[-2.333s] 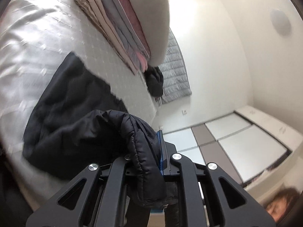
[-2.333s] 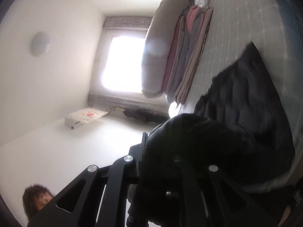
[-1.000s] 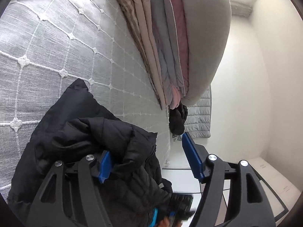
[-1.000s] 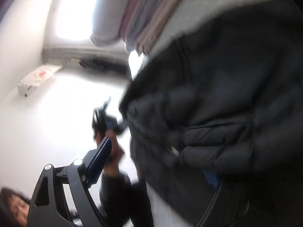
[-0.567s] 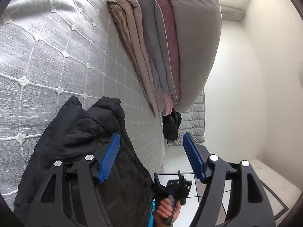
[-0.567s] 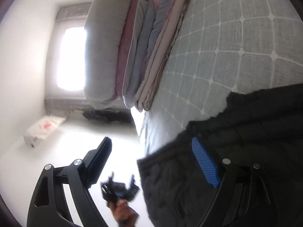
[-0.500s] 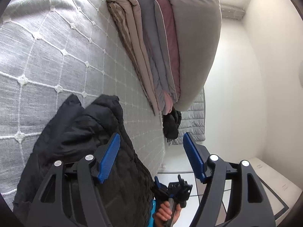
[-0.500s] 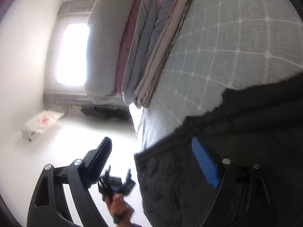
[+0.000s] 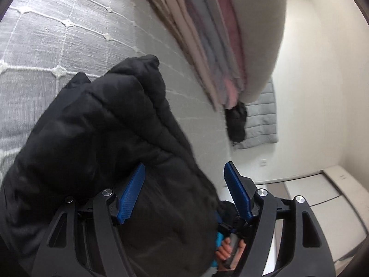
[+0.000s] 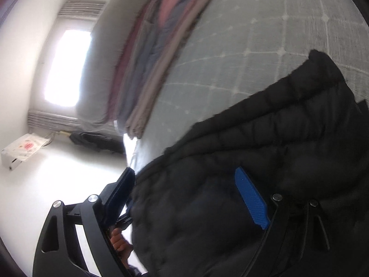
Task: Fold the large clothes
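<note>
A black puffer jacket (image 9: pixel 103 138) lies bunched on the grey quilted bed cover (image 9: pixel 57 34), near the bed's edge. My left gripper (image 9: pixel 184 191) hangs just over it, open; its blue pads (image 9: pixel 131 194) stand wide apart and do not press the cloth. In the right wrist view the same jacket (image 10: pixel 276 150) fills the lower right. My right gripper (image 10: pixel 186 194) is open over the jacket's edge, one blue pad (image 10: pixel 251 198) above the fabric, the other finger off the bed side. A hand (image 9: pixel 227 252) holding the other gripper shows low between the left fingers.
A tall stack of folded grey, pink and beige bedding (image 9: pixel 219 34) stands on the bed beyond the jacket. A small black garment (image 9: pixel 236 124) and a grey quilted piece (image 9: pixel 263 120) hang at the bed's end. A white box (image 10: pixel 20 150) and dark bag (image 10: pixel 96 142) lie on the floor under the window.
Both grippers were shut on the lifted jacket; they have let it go and stand open. The jacket now lies on the bed, and both cameras have dropped closer to it.
</note>
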Demonstrator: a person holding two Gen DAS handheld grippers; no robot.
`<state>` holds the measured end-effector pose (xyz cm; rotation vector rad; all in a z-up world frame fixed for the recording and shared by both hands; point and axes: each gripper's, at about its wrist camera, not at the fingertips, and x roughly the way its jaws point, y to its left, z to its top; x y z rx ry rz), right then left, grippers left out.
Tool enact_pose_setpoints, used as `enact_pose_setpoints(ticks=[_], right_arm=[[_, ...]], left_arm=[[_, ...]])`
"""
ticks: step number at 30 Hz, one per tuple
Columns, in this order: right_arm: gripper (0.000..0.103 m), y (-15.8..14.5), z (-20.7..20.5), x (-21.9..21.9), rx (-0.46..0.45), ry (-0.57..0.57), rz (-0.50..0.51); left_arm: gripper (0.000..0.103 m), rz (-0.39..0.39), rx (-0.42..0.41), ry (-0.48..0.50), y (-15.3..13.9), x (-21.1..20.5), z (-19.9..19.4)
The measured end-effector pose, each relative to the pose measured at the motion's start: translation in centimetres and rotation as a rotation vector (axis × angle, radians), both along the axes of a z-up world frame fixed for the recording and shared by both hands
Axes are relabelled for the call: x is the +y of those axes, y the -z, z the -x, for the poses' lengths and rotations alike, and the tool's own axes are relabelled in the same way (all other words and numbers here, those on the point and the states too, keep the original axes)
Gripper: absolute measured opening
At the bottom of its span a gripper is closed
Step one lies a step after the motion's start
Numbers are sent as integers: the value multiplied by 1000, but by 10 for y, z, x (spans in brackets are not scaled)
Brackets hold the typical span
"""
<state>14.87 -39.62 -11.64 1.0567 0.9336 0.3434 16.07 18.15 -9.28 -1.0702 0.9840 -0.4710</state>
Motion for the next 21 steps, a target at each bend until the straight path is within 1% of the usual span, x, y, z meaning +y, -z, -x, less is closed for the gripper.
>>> enact_pose_setpoints(ticks=[5, 6, 9, 11, 13, 14, 16, 18, 19, 21], right_arm=[[85, 12, -31, 4, 20, -14, 79], [85, 15, -39, 5, 25, -24, 108], [85, 17, -48, 6, 40, -24, 114], [85, 11, -42, 4, 34, -29, 109], [85, 1, -27, 0, 10, -34, 86], [85, -10, -9, -5, -25, -32, 58], [85, -24, 18, -14, -73, -31, 38], [85, -43, 60, -26, -120, -22, 26], [85, -47, 73, -29, -129, -21, 16], [85, -50, 113, -38, -144, -15, 6]], left_arm=[[68, -67, -1, -11, 10, -5, -20], [68, -76, -1, -13, 12, -6, -22], [68, -102, 5, -20, 14, -8, -26], [68, -100, 4, -21, 11, -7, -26], [68, -78, -2, -23, 6, -4, -21], [68, -63, -8, -24, 3, 1, -17], [68, -57, -38, -27, -9, 9, -6], [68, -53, -75, -24, -21, 16, 8], [68, -45, -100, -21, -30, 22, 21], [68, -42, -132, -15, -41, 30, 40]])
